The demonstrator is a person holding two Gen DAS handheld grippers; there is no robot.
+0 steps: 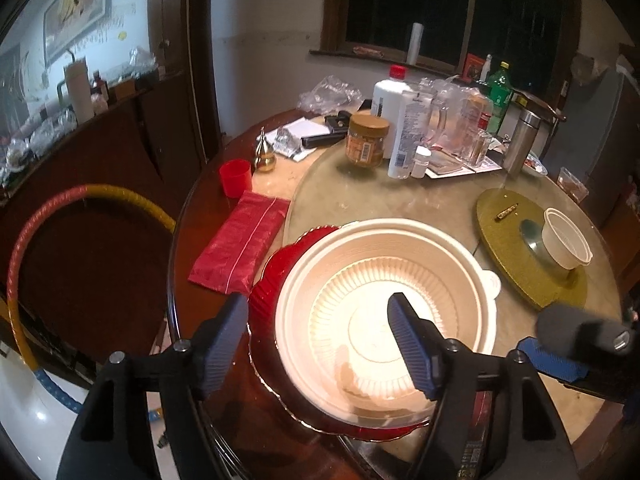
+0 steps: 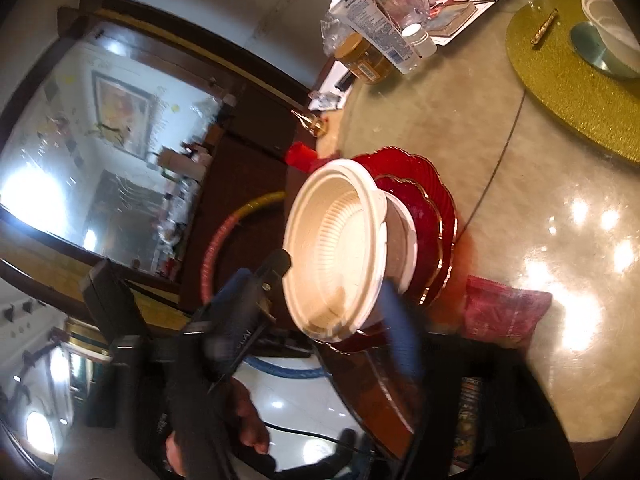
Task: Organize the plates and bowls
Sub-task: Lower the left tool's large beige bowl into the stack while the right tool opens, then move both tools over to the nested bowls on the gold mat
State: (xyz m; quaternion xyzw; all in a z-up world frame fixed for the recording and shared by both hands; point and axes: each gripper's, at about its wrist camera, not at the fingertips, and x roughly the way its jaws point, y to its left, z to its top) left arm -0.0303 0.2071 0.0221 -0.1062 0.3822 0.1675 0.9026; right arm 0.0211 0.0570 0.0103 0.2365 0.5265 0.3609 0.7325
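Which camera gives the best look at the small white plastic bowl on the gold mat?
The left wrist view: the small white plastic bowl shows whole and sharp on the round gold glitter mat. The right wrist view catches only part of it at the frame's upper right edge.

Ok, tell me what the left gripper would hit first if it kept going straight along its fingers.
The left gripper would most likely meet the big white bowl first, around its near rim or inside wall. The bowl sits on the red plates right ahead of the open fingers. Depth is hard to judge.
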